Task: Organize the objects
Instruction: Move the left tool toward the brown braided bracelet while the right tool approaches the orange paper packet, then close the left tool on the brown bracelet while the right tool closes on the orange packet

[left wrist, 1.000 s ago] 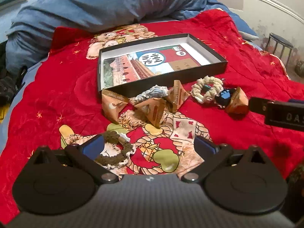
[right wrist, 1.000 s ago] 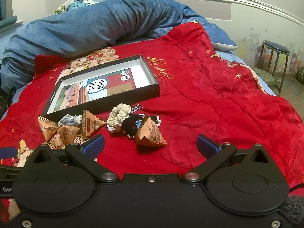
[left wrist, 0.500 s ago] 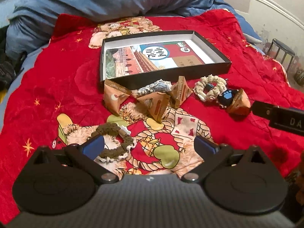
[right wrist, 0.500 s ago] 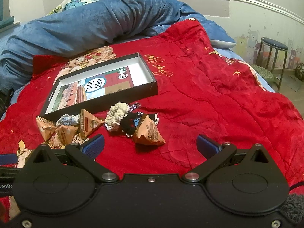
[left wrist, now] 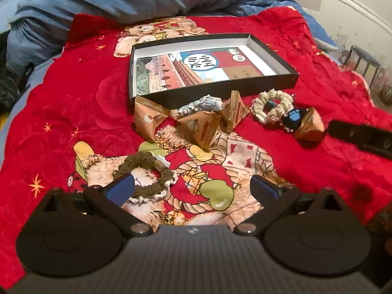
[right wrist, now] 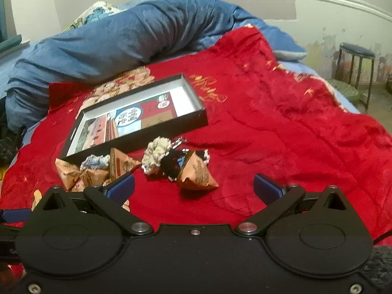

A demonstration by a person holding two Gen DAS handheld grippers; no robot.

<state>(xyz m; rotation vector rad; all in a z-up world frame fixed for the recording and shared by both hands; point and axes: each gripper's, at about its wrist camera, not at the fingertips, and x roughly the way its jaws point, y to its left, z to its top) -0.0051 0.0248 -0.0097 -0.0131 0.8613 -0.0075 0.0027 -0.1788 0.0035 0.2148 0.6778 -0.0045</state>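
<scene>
Red blanket point(left wrist: 73, 103) with cartoon bears covers the bed, and a blue duvet point(right wrist: 110, 41) is bunched behind it. On the blanket lies a shallow black box point(left wrist: 281, 79); the printed sheet inside has a round blue label whose characters I cannot read. Just before the box lie pyramid snack packets point(left wrist: 203, 128), print illegible, and crochet scrunchies: cream point(left wrist: 272, 105), brown point(left wrist: 144, 174). Left gripper point(left wrist: 193, 187) and right gripper point(right wrist: 193, 187) both stand spread wide, holding nothing.

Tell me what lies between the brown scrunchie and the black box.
In the left wrist view, three triangular snack packets and a grey scrunchie lie between the brown scrunchie and the black box.
</scene>
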